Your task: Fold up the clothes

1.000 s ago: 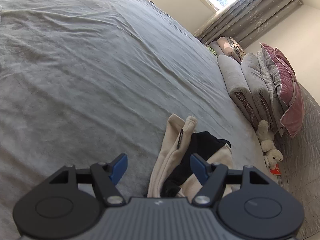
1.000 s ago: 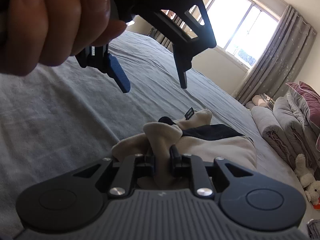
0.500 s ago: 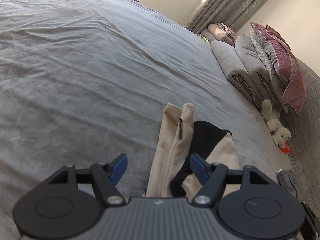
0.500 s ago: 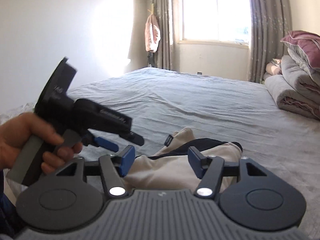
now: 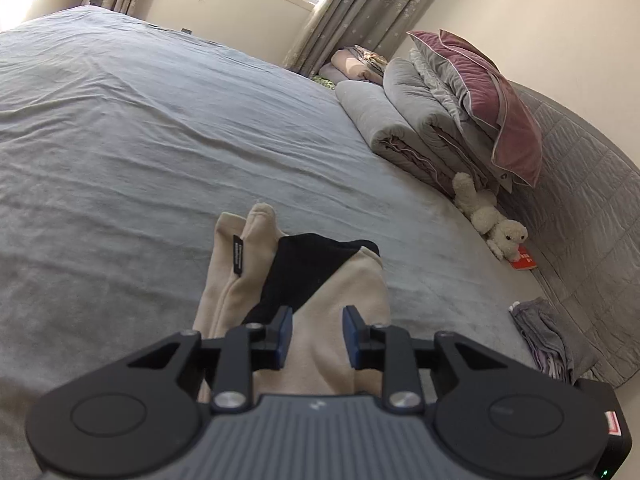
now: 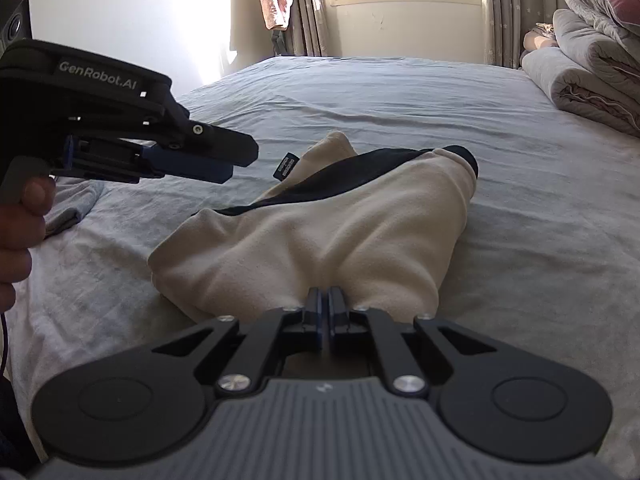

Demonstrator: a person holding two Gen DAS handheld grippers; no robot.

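Lying bunched on the grey bedsheet [image 6: 400, 92], the beige-and-black garment [image 6: 320, 232] has its near edge pinched in the closed right gripper [image 6: 325, 308], while the left gripper [image 5: 315, 336] hovers above it, jaws parted.

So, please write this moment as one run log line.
left tool: open, over garment | right tool: shut on garment | bed

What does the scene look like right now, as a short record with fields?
garment: beige and black garment, bunched on the grey bed sheet
left gripper: open, above the garment, holding nothing
right gripper: shut on the garment's near edge
fold: not yet flat or squared
beside headboard: rolled grey quilts, maroon pillow, plush toy
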